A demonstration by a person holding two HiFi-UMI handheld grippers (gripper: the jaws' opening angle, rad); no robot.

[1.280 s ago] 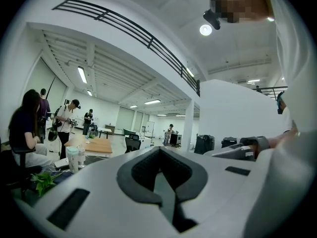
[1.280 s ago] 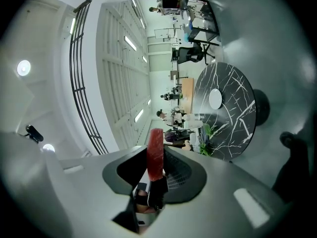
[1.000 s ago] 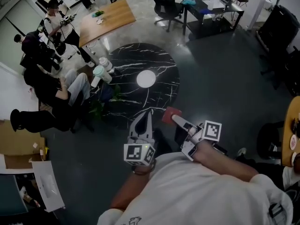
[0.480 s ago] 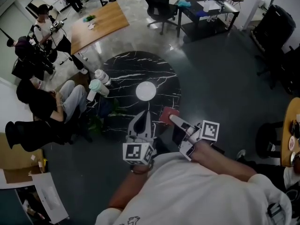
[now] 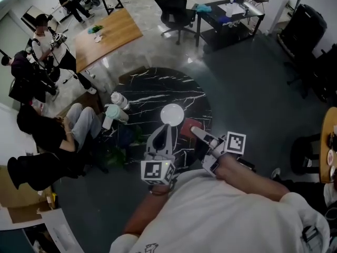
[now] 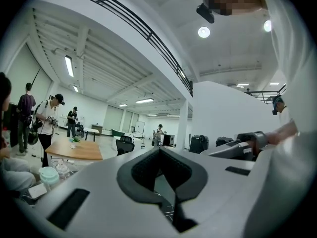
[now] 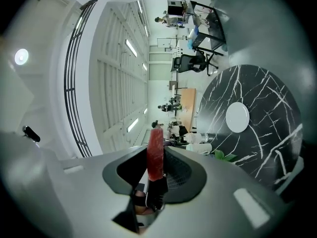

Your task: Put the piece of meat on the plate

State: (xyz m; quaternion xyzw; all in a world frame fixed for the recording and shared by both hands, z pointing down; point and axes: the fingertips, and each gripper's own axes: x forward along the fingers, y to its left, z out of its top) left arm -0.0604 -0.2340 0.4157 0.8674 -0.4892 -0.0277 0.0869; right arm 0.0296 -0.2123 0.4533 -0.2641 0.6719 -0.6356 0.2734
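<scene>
A white plate (image 5: 172,114) lies on a round black marble table (image 5: 152,86), near its front edge. My right gripper (image 5: 194,131) is shut on a flat red piece of meat (image 5: 188,126), held level over the table's near rim, just right of the plate. In the right gripper view the meat (image 7: 155,152) stands on edge between the pads of that gripper (image 7: 157,168), with the plate (image 7: 237,117) farther ahead. My left gripper (image 5: 165,127) points at the plate's near side, its jaws together and empty (image 6: 163,170).
Two pale bottles (image 5: 115,107) stand at the table's left edge, and a green plant (image 5: 118,141) sits below them. A seated person (image 5: 52,133) is at the left. A wooden table (image 5: 108,33), an office chair (image 5: 174,7) and a black desk (image 5: 231,15) stand beyond.
Both grippers have moved forward to the marble table; the plate now lies just beyond their tips. The meat stays gripped in the right gripper.
</scene>
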